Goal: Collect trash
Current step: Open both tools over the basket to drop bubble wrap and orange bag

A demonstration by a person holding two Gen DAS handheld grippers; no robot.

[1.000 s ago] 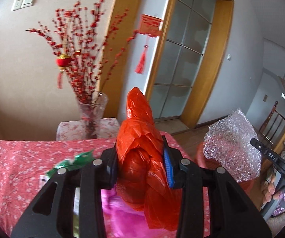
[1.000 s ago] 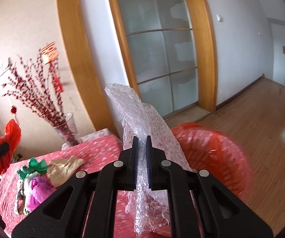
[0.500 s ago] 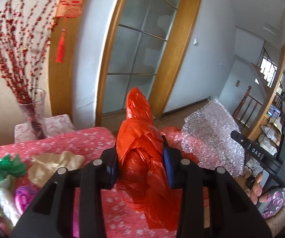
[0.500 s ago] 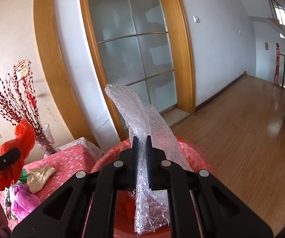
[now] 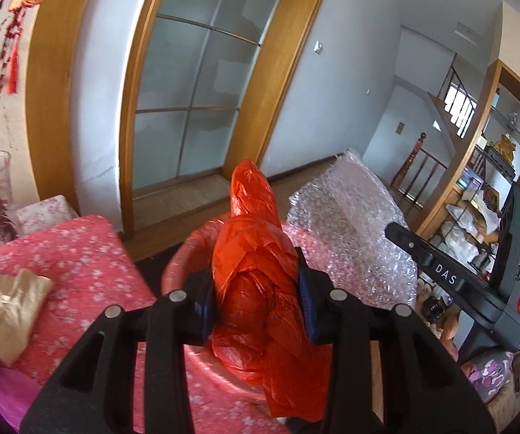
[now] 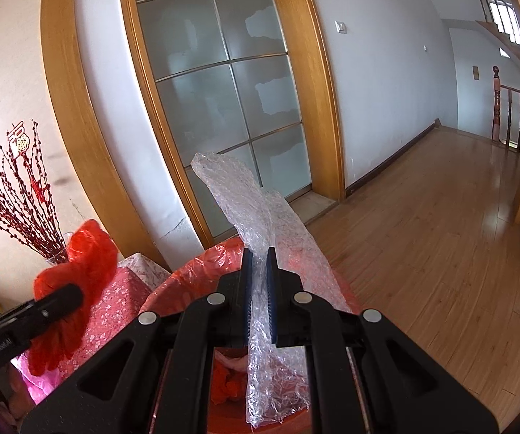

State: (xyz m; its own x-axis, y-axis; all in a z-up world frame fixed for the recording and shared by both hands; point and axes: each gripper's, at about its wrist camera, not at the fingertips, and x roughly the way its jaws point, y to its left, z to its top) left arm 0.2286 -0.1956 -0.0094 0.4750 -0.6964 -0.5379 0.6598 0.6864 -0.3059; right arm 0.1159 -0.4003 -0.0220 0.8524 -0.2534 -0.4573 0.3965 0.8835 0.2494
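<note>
Both grippers swung from table to red bin [image 6: 187, 271], left gripper [image 5: 256, 300] jaws clamping orange bag [image 5: 256, 271], right gripper [image 6: 260, 289] marked "DAS" clamping bubble wrap [image 6: 260, 217]

- You work in bright, even daylight; both views are well exposed, with colours reading clearly.
- Light comes from a window [image 5: 459, 108] high up by the stairs, blown out to white, and from the same window [image 6: 504, 14] in the right wrist view.
- The wooden floor [image 6: 440, 238] carries soft glare patches.
- The frosted glass door [image 6: 220, 83] glows pale, without hard reflections.
- Fisheye bending curves the door frames strongly, and dark vignette fills all the corners.
- The desk cloth [image 5: 89, 264] smears with motion blur near the lower edge.
- The red bag [image 6: 75, 289] looks blurred in the right wrist view.
</note>
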